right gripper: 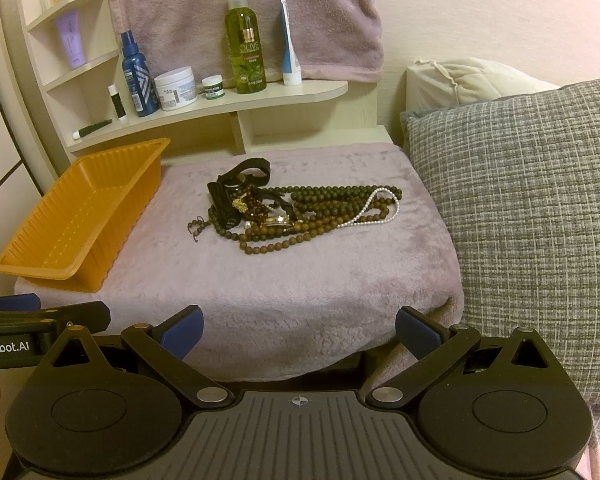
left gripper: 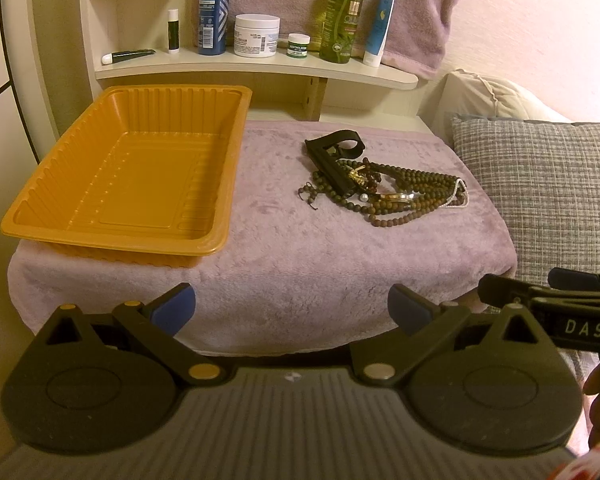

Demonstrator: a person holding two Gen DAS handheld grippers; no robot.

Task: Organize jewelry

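Note:
A tangled pile of jewelry (left gripper: 384, 188) lies on a mauve towel: dark green and brown bead strands, a white pearl strand (right gripper: 376, 210), a gold piece and a black watch (right gripper: 240, 184). The pile also shows in the right wrist view (right gripper: 300, 210). An empty orange plastic tray (left gripper: 132, 172) sits to its left, also in the right wrist view (right gripper: 80, 216). My left gripper (left gripper: 292, 312) is open and empty at the towel's near edge. My right gripper (right gripper: 300, 332) is open and empty beside it, and shows at the lower right of the left wrist view (left gripper: 540, 300).
A curved shelf (left gripper: 260, 66) behind holds bottles, jars and tubes, including a green olive spray bottle (right gripper: 245, 48). A mauve towel (right gripper: 240, 12) hangs on the wall. A grey checked cushion (right gripper: 520, 200) and a cream pillow (right gripper: 460, 80) lie to the right.

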